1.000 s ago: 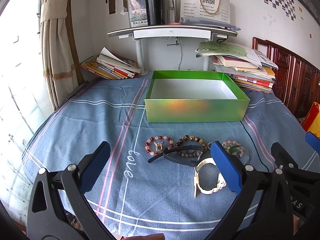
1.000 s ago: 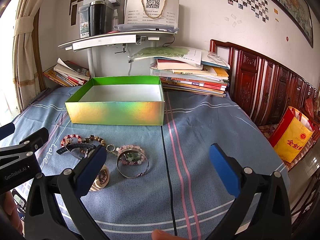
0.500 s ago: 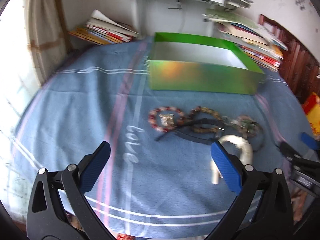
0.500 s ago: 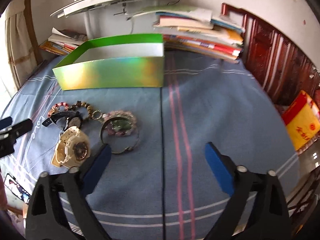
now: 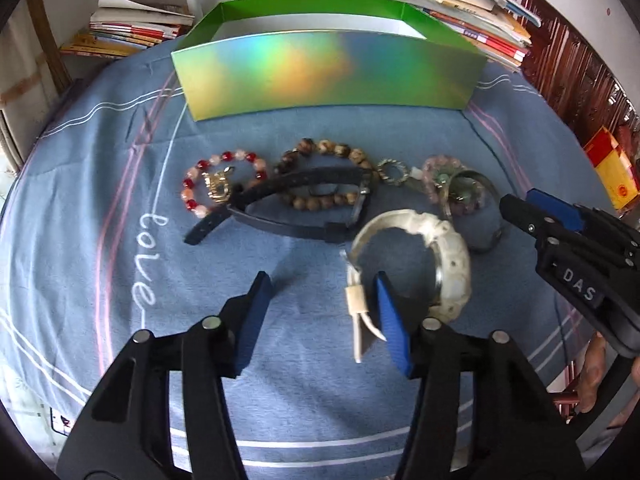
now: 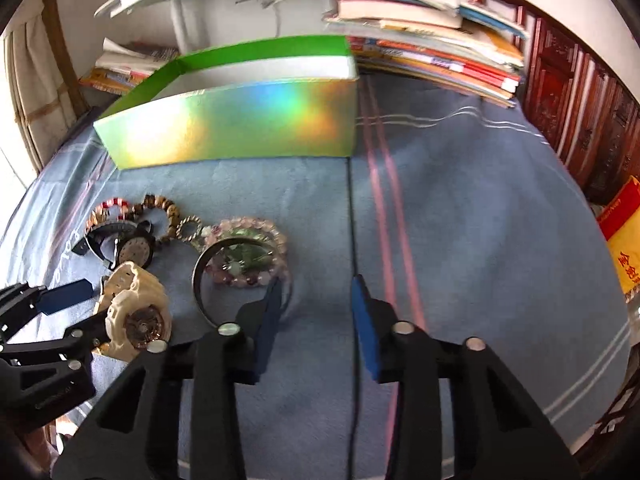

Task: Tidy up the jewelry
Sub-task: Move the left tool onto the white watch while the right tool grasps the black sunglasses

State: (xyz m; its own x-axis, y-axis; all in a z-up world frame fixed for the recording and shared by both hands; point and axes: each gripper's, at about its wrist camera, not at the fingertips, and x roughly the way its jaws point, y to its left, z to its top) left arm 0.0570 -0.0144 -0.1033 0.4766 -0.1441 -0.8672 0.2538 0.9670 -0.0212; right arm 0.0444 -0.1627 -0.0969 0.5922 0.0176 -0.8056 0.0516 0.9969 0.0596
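Note:
Jewelry lies in a row on the blue cloth before an open green box. From the left: a red-and-pink bead bracelet, a brown bead bracelet, a black watch, a pink bead bracelet with a metal bangle, and a cream watch. My left gripper is open, low over the cloth, its right finger beside the cream watch's strap. My right gripper is open, its left finger at the bangle's right edge.
Stacks of books lie behind the box on the right and more books at the back left. A dark wooden headboard runs along the right. A yellow-red bag stands at the far right.
Both grippers have dropped and moved forward toward the jewelry, and their jaws have narrowed. The left one now stands at the cream watch, the right one at the bangle.

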